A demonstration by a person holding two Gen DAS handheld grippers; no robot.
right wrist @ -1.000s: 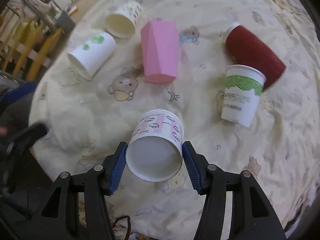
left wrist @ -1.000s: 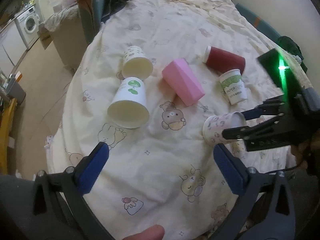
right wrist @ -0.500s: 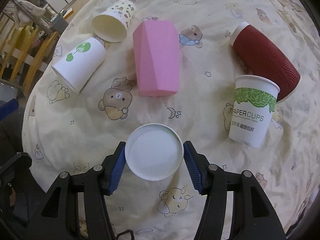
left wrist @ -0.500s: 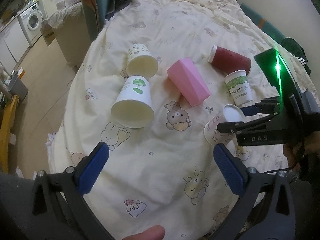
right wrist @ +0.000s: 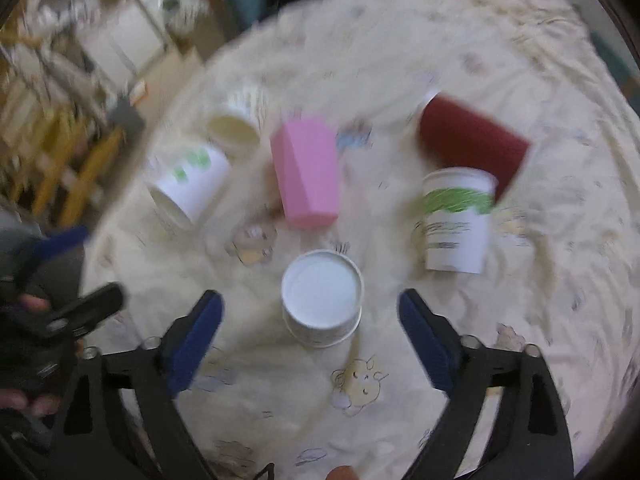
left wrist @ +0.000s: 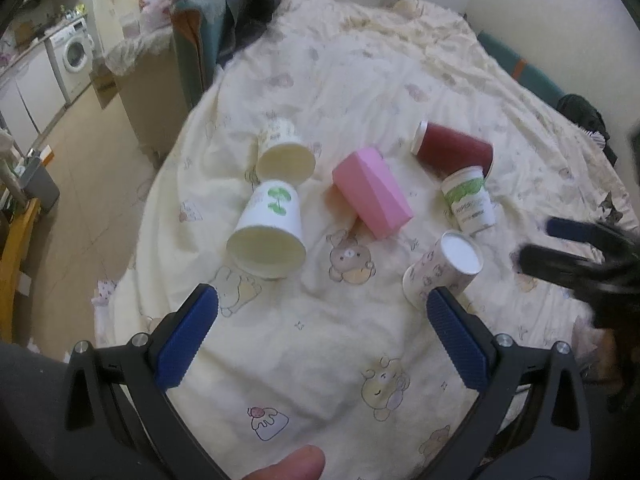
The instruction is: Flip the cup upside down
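Observation:
A small patterned paper cup (right wrist: 322, 298) stands upside down on the bed, white base up; it also shows in the left wrist view (left wrist: 444, 270). My right gripper (right wrist: 310, 340) is open, its blue pads apart on either side of the cup, not touching it. In the left wrist view the right gripper (left wrist: 536, 244) sits to the right of the cup. My left gripper (left wrist: 320, 336) is open and empty above the blanket, near the front edge.
On the cream bear-print blanket (left wrist: 320, 360) lie a pink cup (left wrist: 372, 194), a dark red cup (left wrist: 454, 150), a white green-leaf cup (left wrist: 270, 228) and a patterned cup (left wrist: 284, 154). A green-banded cup (left wrist: 470, 200) stands upside down. The floor drops off left.
My right gripper turned the patterned cup base-up, set it on the blanket, opened and drew back. The left gripper stayed open, shifting slightly.

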